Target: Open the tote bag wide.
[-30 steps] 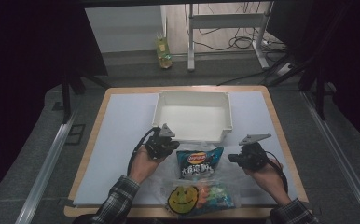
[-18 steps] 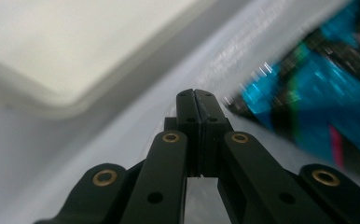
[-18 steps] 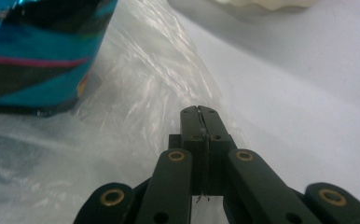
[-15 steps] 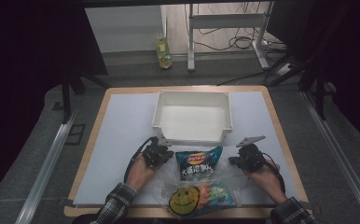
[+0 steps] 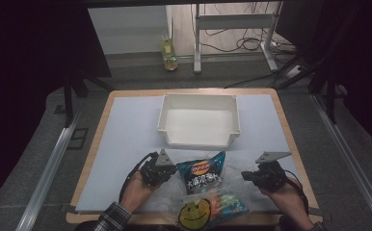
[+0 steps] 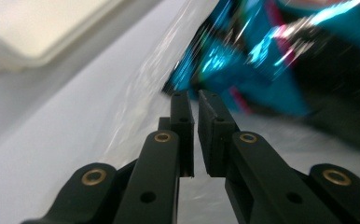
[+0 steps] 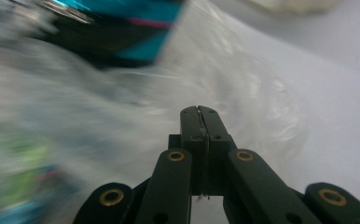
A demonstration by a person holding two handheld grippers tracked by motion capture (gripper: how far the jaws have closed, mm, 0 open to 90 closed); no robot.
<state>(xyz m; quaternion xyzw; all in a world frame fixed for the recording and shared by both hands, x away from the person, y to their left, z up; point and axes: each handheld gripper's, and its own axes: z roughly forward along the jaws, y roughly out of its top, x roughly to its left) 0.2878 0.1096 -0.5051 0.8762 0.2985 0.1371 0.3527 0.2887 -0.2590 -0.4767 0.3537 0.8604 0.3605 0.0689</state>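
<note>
Left gripper (image 5: 170, 172) at 9 o'clock of chip bag (image 5: 202, 172), jaws just opening, narrow gap, nothing between. Right gripper (image 5: 245, 176) at 3 o'clock, pressed together on clear plastic bag (image 7: 243, 84).

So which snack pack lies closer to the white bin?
The blue chip bag, lying between the two tools. Its top corner nearly reaches the white bin; the pack with the yellow smiley face sits behind it at the table's near edge.

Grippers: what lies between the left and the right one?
In the high view, a blue chip bag in clear plastic wrap lies between the left gripper and the right gripper.
</note>
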